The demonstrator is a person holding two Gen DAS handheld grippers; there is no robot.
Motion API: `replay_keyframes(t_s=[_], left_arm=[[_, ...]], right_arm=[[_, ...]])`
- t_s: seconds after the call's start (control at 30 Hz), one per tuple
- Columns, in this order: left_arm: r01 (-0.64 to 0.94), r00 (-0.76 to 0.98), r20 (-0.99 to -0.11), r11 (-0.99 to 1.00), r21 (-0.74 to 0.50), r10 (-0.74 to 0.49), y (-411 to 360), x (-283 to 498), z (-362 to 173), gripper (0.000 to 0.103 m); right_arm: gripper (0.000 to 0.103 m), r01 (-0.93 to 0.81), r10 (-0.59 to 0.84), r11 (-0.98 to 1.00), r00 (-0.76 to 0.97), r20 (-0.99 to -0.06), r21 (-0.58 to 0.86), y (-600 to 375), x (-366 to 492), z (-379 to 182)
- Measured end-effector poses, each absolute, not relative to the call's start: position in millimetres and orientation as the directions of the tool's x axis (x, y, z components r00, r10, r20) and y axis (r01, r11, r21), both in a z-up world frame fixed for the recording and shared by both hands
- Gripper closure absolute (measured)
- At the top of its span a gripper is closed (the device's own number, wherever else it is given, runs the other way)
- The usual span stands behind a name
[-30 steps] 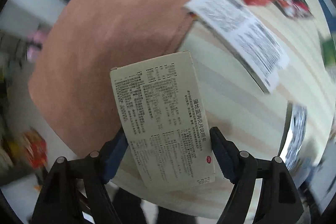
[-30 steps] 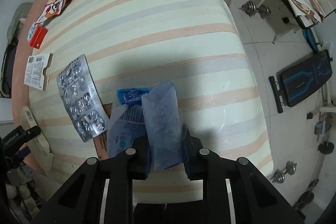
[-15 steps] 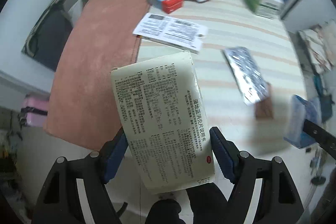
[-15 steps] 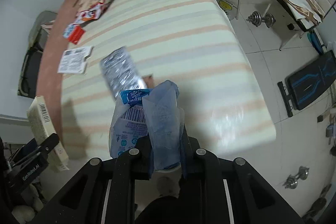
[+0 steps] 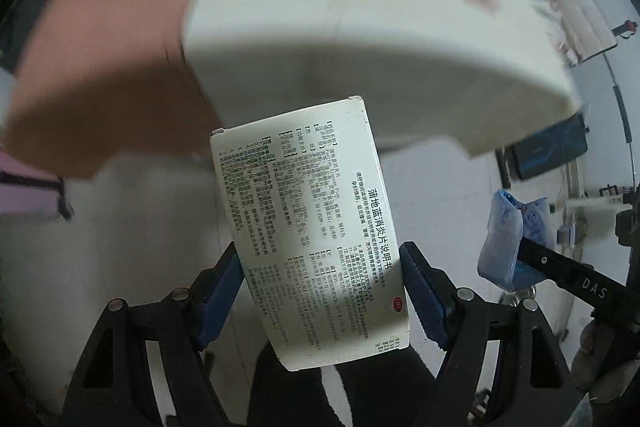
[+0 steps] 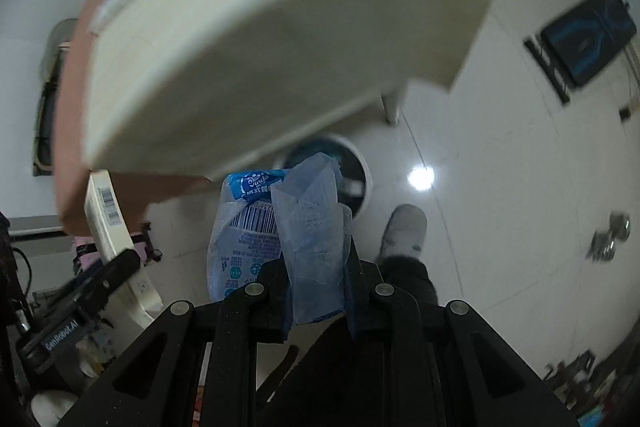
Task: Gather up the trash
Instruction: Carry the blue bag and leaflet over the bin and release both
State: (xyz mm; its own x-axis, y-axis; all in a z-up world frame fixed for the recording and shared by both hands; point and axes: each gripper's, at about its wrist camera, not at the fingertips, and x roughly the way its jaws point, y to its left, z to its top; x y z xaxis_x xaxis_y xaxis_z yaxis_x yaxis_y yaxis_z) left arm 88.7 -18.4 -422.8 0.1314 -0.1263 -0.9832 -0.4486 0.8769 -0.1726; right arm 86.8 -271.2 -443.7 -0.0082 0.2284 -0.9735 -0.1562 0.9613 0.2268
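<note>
Below, pale floor tiles point(image 6: 500, 187) were seen under both grippers, which were pointed steeply downward past the edge of the cream tablecloth point(image 5: 360, 39). A cream medicine box point(image 5: 308, 227), printed with dense black text, was clamped by its two long sides between the blue pads point(image 5: 422, 301) of the left gripper point(image 5: 320, 303), so the jaws were held about half apart by its width. A crumpled blue tissue wrapper point(image 6: 288, 223) was pinched in the nearly closed jaws of the right gripper point(image 6: 316, 291). Beyond the wrapper, a round white bin point(image 6: 360, 167) was seen on the floor beside a table leg point(image 6: 394, 107), near a grey slipper point(image 6: 404, 231).
</note>
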Motion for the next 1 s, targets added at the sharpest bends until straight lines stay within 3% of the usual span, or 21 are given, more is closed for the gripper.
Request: replay_keyframes(t_s=[0.37,0.4,0.47,0.53,0.57,0.63,0.7,1.0], left_arm=[[-0.595,0.1,-0.951,0.748,-0.293,-0.292,20.4,109.4,-638.1,0.026],[-0.593,0.095,-0.956,0.755,-0.279,-0.278,21.1,113.2,-655.0,0.026],[-0.593,0.098,-0.96,0.759,-0.268,-0.262,21.5,115.9,-679.9,0.016],[-0.59,0.09,-0.964,0.767,-0.253,-0.25,20.0,119.0,-704.7,0.001],[-0.585,0.082,-0.966,0.772,-0.247,-0.246,18.9,119.0,-715.3,0.0],[-0.568,0.069,-0.975,0.795,-0.214,-0.213,14.8,117.7,-732.9,0.0],[-0.56,0.065,-0.981,0.807,-0.187,-0.182,11.4,110.9,-738.6,0.0],[-0.506,0.032,-0.999,0.861,-0.048,-0.037,-0.1,79.9,-738.3,0.0]], right_arm=[[0.082,-0.081,0.252,0.962,-0.105,-0.962,0.261,-258.9,106.5,-679.9],[0.078,-0.086,0.253,0.961,-0.106,-0.962,0.262,-257.5,107.5,-693.4],[0.063,-0.083,0.264,0.959,-0.104,-0.959,0.273,-253.3,115.1,-730.3],[0.037,-0.08,0.274,0.956,-0.104,-0.956,0.282,-251.2,122.8,-754.2],[0.031,-0.084,0.273,0.956,-0.101,-0.957,0.282,-250.5,123.6,-768.6],[0.004,-0.102,0.262,0.956,-0.111,-0.959,0.273,-248.1,125.3,-786.8],[0.0,-0.138,0.212,0.964,-0.107,-0.971,0.226,-245.8,124.4,-798.7],[0.0,-0.281,0.006,0.96,0.009,-1.0,0.003,-235.1,110.1,-790.5]])
